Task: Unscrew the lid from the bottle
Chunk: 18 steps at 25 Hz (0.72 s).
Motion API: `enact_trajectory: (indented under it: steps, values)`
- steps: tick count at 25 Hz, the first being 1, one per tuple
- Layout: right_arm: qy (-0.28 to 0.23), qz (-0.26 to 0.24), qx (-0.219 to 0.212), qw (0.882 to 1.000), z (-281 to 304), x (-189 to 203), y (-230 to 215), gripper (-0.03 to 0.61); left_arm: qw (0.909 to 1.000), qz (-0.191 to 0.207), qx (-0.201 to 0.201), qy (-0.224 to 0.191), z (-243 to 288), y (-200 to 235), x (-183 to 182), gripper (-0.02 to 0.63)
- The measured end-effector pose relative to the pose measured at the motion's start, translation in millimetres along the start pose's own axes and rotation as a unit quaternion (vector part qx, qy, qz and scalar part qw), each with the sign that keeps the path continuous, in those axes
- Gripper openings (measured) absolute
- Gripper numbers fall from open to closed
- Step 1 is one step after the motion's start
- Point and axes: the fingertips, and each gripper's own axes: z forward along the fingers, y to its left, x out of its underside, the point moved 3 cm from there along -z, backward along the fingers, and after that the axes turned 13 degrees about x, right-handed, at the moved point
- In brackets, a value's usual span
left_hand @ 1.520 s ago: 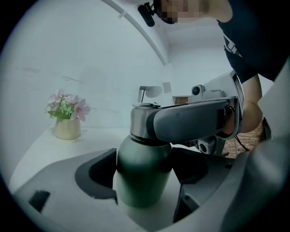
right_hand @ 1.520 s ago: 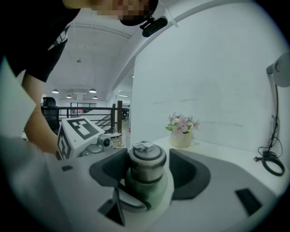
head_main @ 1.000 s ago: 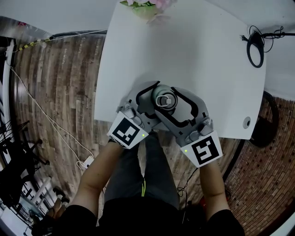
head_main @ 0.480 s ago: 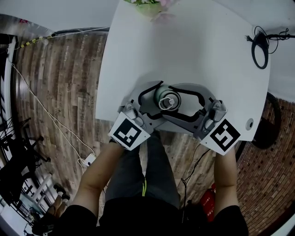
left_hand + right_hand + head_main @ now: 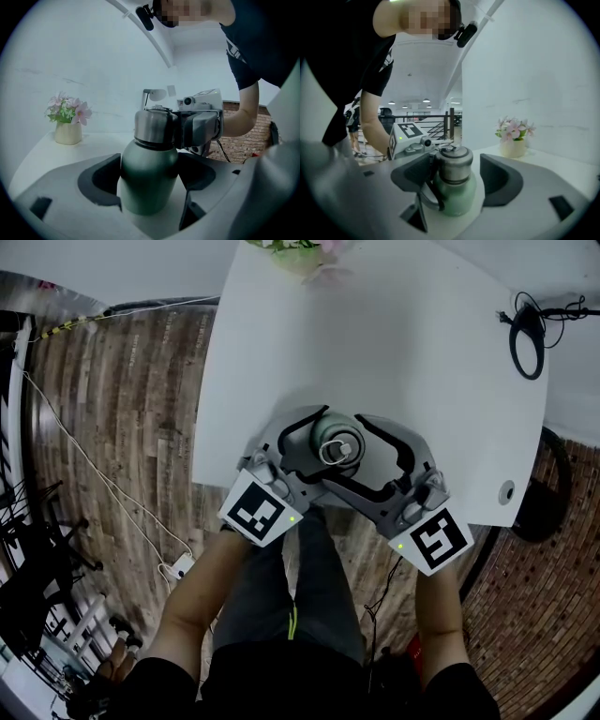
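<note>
A green bottle (image 5: pixel 326 430) with a steel lid (image 5: pixel 339 448) stands upright near the front edge of the white table (image 5: pixel 422 362). My left gripper (image 5: pixel 317 450) reaches in from the lower left and is shut on the bottle's body (image 5: pixel 149 173), with a pad against each side. My right gripper (image 5: pixel 351 454) comes from the lower right at lid height. Its jaws are opening: the lid (image 5: pixel 454 165) sits between them, close to the left pad, with a clear gap to the right pad (image 5: pixel 501 180). The lid is still seated on the bottle's neck.
A small pot of pink flowers (image 5: pixel 300 251) stands at the table's far edge. A black coiled cable (image 5: pixel 520 334) lies at the far right. A round grommet hole (image 5: pixel 506 490) is near the front right corner. Wood-pattern floor lies left of the table.
My right gripper swung out to the right around the lid and has now come back toward the front; its jaws stand wider. The left gripper and bottle have not moved.
</note>
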Motion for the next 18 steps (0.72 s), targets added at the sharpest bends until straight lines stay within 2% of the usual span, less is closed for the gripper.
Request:
enact_trajectory:
  steps: [2,4,6,10,14,18]
  values:
    - [-0.013,0.022,0.086,0.996,-6,0,-4,0.31,1.0,0.001,-0.001,-0.001,0,0,0,0.373]
    - [-0.02,0.041,0.186,0.981,-10,-1,-5,0.31,1.0,0.002,-0.003,-0.001,-1,0,-1,0.373]
    - [-0.017,0.051,0.251,0.966,-10,-1,2,0.31,1.0,0.001,-0.007,-0.001,-1,0,-1,0.373]
    - [-0.003,0.062,0.277,0.959,0,4,19,0.308,0.9999,-0.005,-0.011,0.0,0,0,1,0.373]
    - [-0.004,0.061,0.296,0.953,-2,3,12,0.308,0.9999,-0.005,-0.012,-0.002,0,-1,1,0.373]
    - [-0.006,0.042,0.297,0.954,0,-1,5,0.308,0.9999,-0.003,-0.012,-0.003,0,-1,0,0.373]
